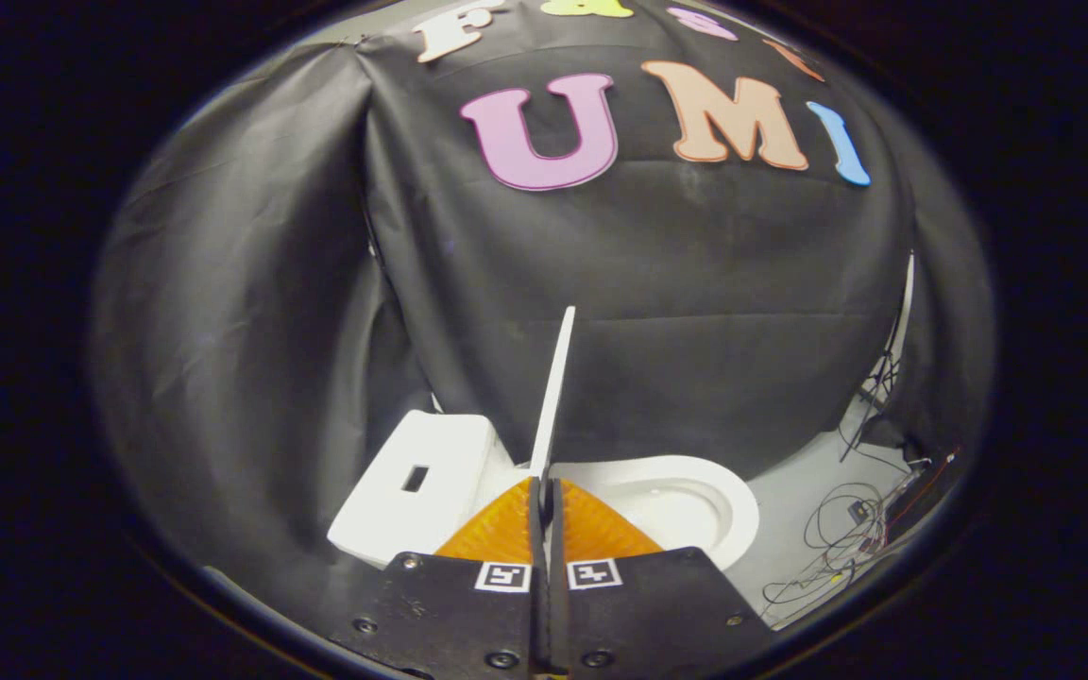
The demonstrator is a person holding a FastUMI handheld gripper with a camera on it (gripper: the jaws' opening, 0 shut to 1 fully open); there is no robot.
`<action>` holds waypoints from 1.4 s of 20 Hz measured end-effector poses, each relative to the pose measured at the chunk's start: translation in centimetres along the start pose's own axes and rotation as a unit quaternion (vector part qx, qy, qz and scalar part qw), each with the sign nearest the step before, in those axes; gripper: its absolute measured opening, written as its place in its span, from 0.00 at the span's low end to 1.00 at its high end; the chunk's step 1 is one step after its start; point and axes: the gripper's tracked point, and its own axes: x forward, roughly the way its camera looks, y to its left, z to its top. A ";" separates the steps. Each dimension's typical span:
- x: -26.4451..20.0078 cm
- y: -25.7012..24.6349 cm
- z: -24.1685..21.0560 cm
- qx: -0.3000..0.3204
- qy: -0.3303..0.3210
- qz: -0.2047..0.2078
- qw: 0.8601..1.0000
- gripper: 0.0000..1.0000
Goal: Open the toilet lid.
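**Operator:** Gripper view first. My gripper (544,496) has its two fingers drawn together on the lower edge of the thin white plastic toilet lid (555,387), one pad on each face. I read that as a clenched grasp on the lid, not an empty close.

**Observer:** Where does the lid stand?

**Operator:** Edge-on to me, rising from between the fingertips almost upright, with a slight lean. It is well off the bowl. Just beyond the fingers on one side sits the white ceramic toilet bowl with its oval rim (695,501), open to view; on the other side is the white boxy toilet tank with a small dark rectangular slot (416,482).

**Observer:** So which step are you at?

**Operator:** My judgement: the lift is nearly done, and what remains is to settle the lid back toward the tank. The next move calls for a gentle push along the hinge arc, then letting the fingers go once the lid leans by itself. Released too early, it could fall shut.

**Observer:** Anything nearby to mind?

**Operator:** A tangle of thin dark cables (846,538) lies on the pale floor (790,491) beyond the bowl, well apart from my path.
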 end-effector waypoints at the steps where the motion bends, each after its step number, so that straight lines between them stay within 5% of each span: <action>1: 0.1 0.9 0.0 -0.003 -0.002 0.004 1.000 0.00; 16: 1.5 12.6 -0.9 -0.041 -0.012 0.076 0.996 0.00; 28: 2.6 15.9 -2.0 -0.060 -0.013 0.104 0.993 0.00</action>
